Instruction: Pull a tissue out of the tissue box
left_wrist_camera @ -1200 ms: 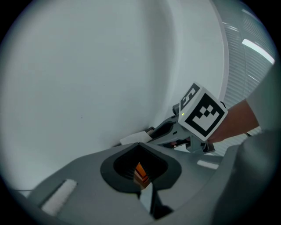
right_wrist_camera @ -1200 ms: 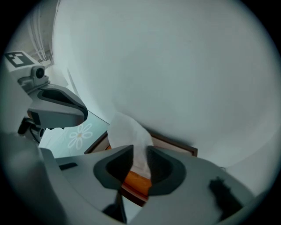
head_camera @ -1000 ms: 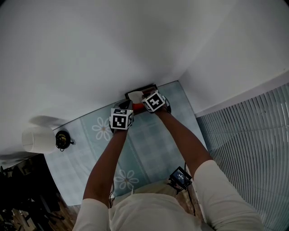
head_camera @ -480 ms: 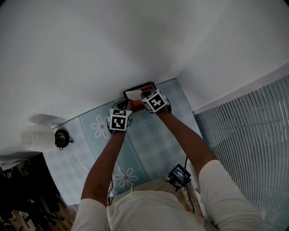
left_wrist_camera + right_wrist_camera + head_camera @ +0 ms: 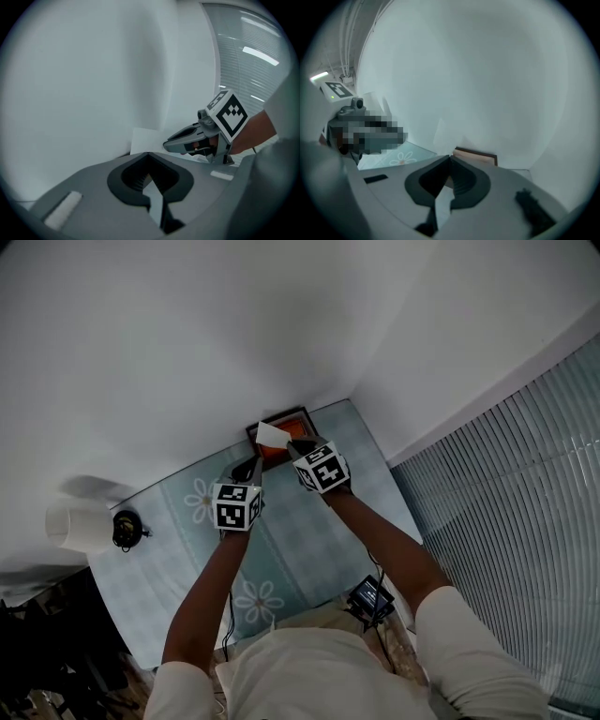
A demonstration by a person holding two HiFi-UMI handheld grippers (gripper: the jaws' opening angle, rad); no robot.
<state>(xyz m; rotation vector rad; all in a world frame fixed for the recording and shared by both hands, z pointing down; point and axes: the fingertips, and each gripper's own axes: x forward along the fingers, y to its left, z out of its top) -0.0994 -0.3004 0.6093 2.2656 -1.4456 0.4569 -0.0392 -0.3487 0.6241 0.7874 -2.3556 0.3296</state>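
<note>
The job looks well on its way. The tissue (image 5: 271, 435) stands up as a white sheet straight above the tissue box (image 5: 300, 424), and the right gripper (image 5: 292, 448) has its fingers closed together on the sheet's near edge, just on the person's side of the box. In the right gripper view the pale sheet rises right off the closed tips, with the box's brown rim behind it. The head view is too small to show whether the tail of the sheet has cleared the box opening, so it may not be fully free. What seems left is a bit more lift and carrying the sheet away from the box.

The left gripper (image 5: 251, 468) sits near the box on its left, nearer the person, off the box. Its fingers are also pressed together, and nothing shows between them.

The box stands at the far edge of the counter (image 5: 309, 540), tight against the wall, so there is no room beyond it. Above the box the space is open. Nearer the person the flowered cloth is bare, down to a small dark device (image 5: 372, 596) at the near edge. A white lamp (image 5: 77, 527) stands well left of the box, and window blinds (image 5: 506, 484) lie well to its right, past the counter's edge.
</note>
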